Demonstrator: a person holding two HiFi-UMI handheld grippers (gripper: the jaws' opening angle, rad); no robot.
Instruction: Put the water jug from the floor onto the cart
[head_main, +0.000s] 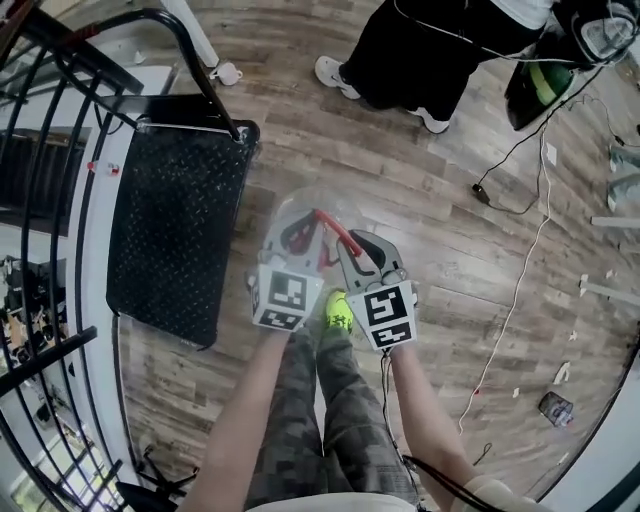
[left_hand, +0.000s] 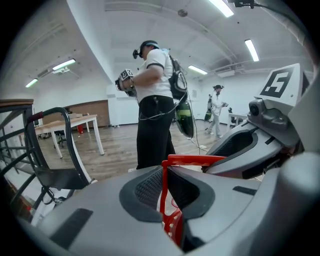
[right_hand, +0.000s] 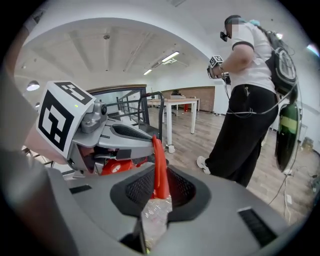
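**Jug in both claws, cart not yet reached**

My left gripper (head_main: 303, 238) and right gripper (head_main: 352, 258) are each pinched nearly closed on the red handle (head_main: 338, 232) of the water jug (head_main: 300, 205). The jug hangs below them, in front of my legs, seemingly clear of the floor. The pickup looks done. What's left is to carry it to the cart (head_main: 180, 220) on my left and set it on the black deck.

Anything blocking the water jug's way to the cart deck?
Nothing visible. The water jug hangs by its red handle; only wood floor lies between it and the cart's black deck, at its left in the head view.
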